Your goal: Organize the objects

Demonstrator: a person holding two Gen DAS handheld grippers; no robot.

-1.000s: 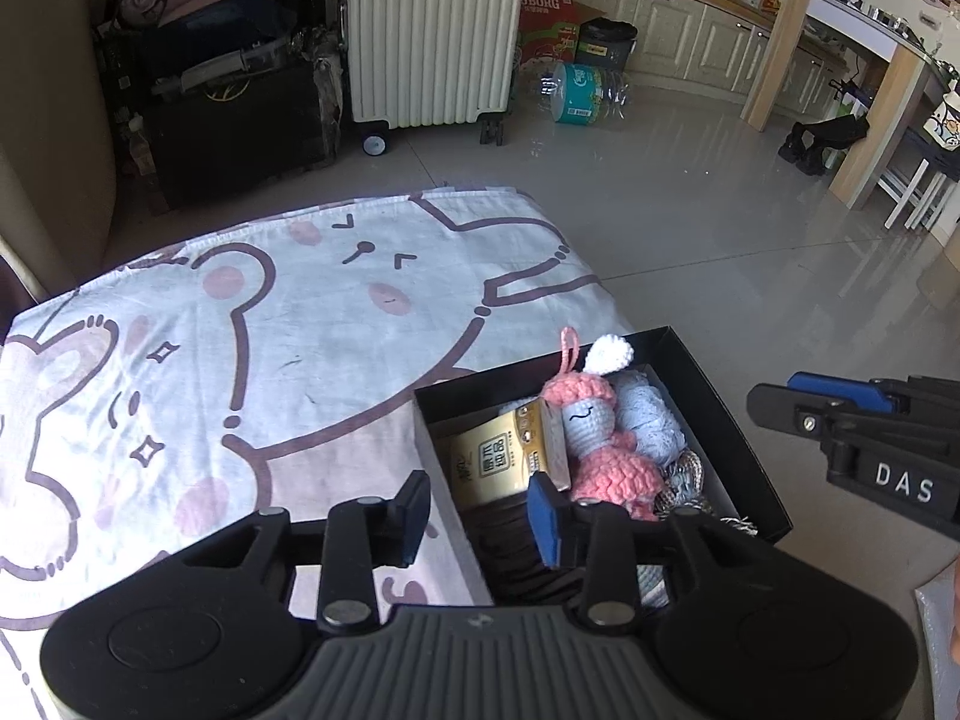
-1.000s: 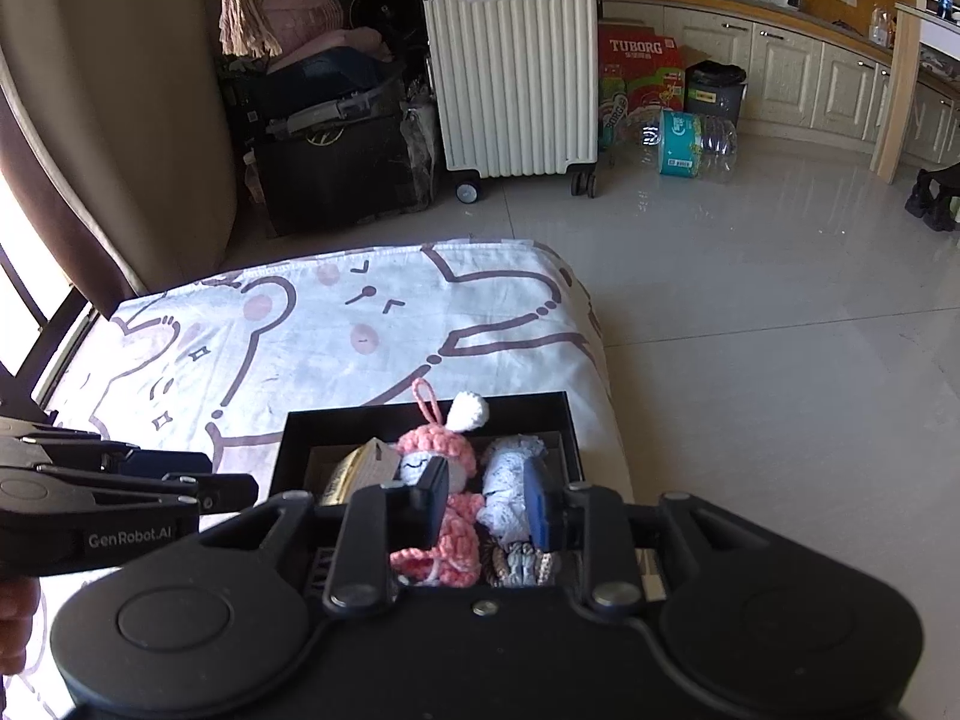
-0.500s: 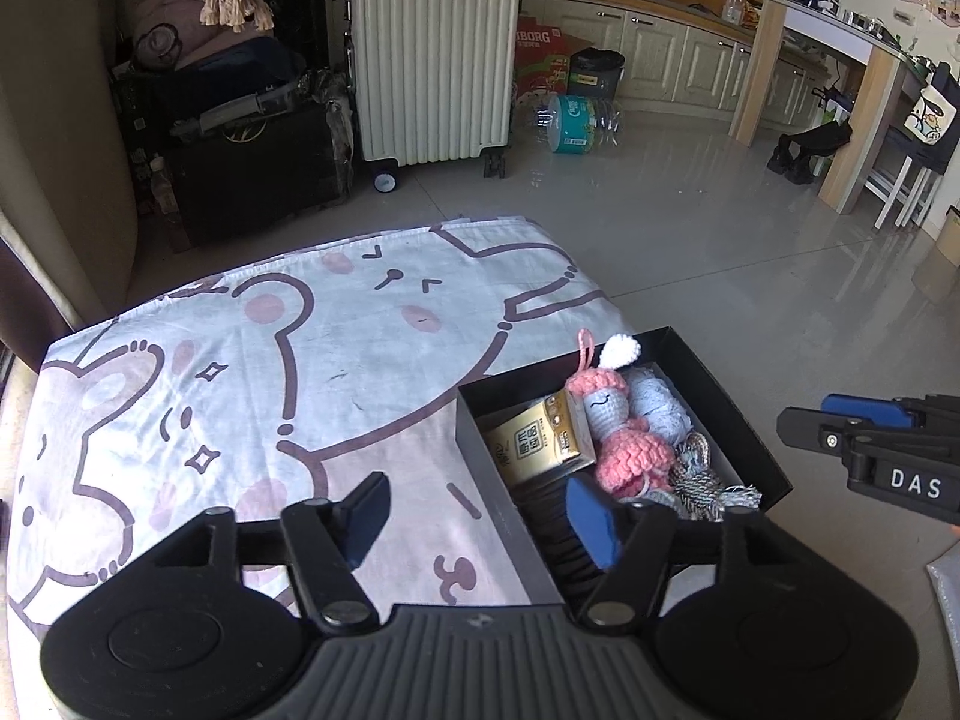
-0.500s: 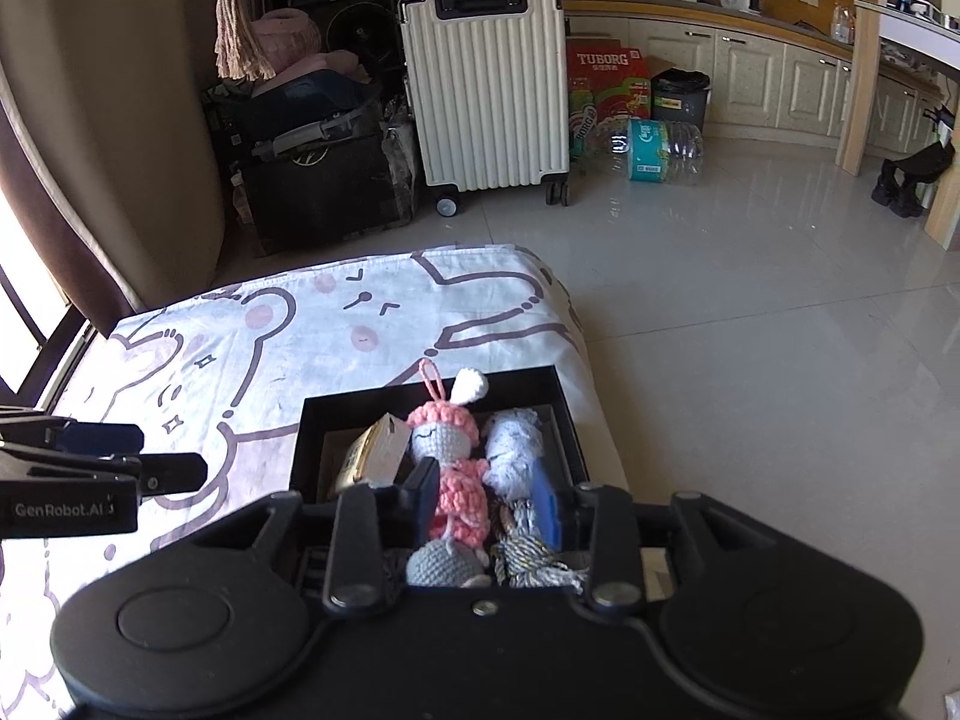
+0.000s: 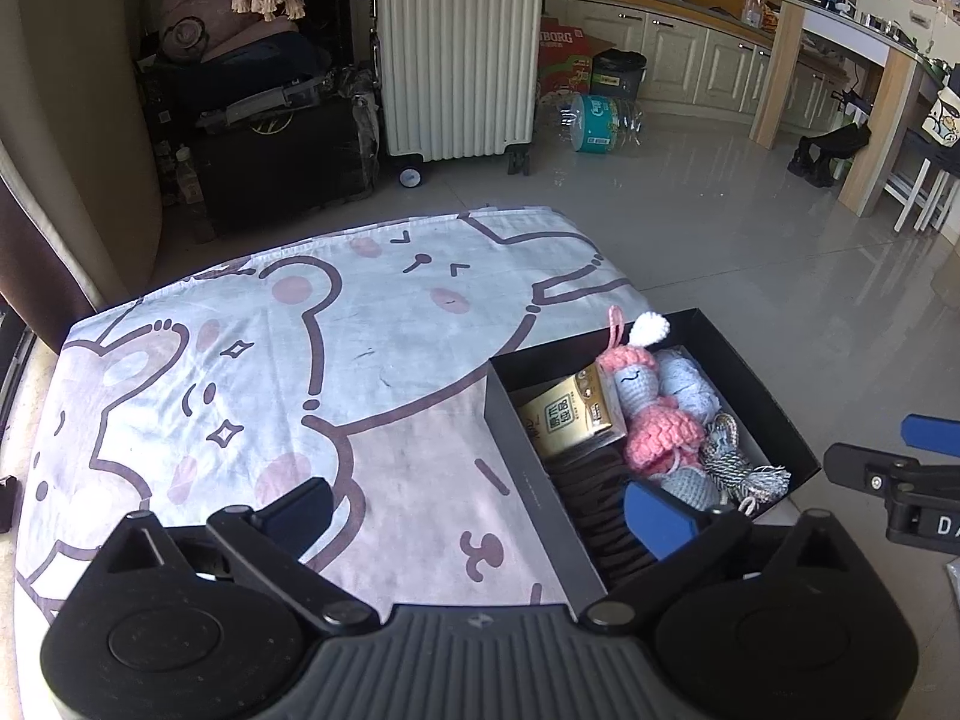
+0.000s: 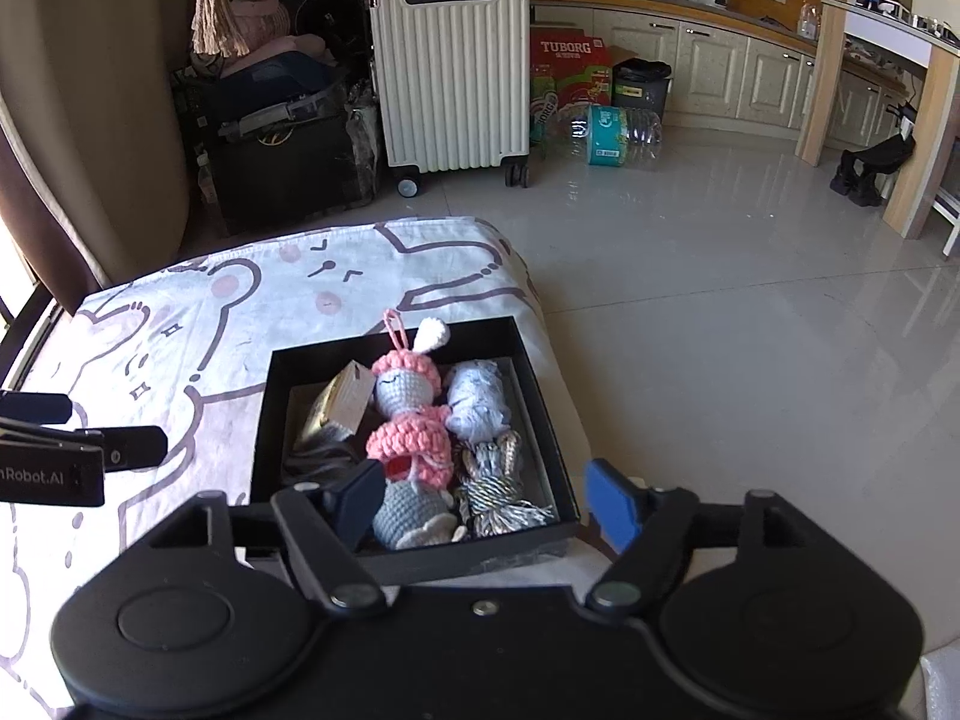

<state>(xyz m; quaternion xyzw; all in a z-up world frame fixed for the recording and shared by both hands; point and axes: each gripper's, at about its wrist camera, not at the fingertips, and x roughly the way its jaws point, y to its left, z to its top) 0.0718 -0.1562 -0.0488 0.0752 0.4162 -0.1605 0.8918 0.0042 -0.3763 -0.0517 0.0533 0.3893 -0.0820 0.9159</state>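
1. A black box (image 6: 540,402) sits at the right edge of a table covered by a bear-print cloth (image 5: 270,372), beside a tiled floor (image 6: 750,330).
2. Inside the box, a pink crocheted doll (image 6: 408,420) lies lengthwise down the middle, its white ear and pink loop resting over the far wall.
3. A gold packet (image 5: 570,414) leans against the doll's left side; pale blue yarn (image 6: 477,399) lies on the doll's right, touching it.
4. Silver tassels (image 6: 498,480) fill the box's near right corner, and dark ribbed material (image 5: 600,510) lies in its near left part.
5. The left gripper (image 5: 480,510) hovers over the box's left wall, fingers spread wide and holding nothing, one over the cloth and one over the box.
6. The right gripper (image 6: 489,501) hangs above the box's near edge, fingers released and empty.
7. A cream suitcase (image 6: 450,66) stands upright on the floor beyond the table, with a water-bottle pack (image 6: 612,135) lying on its side nearby.
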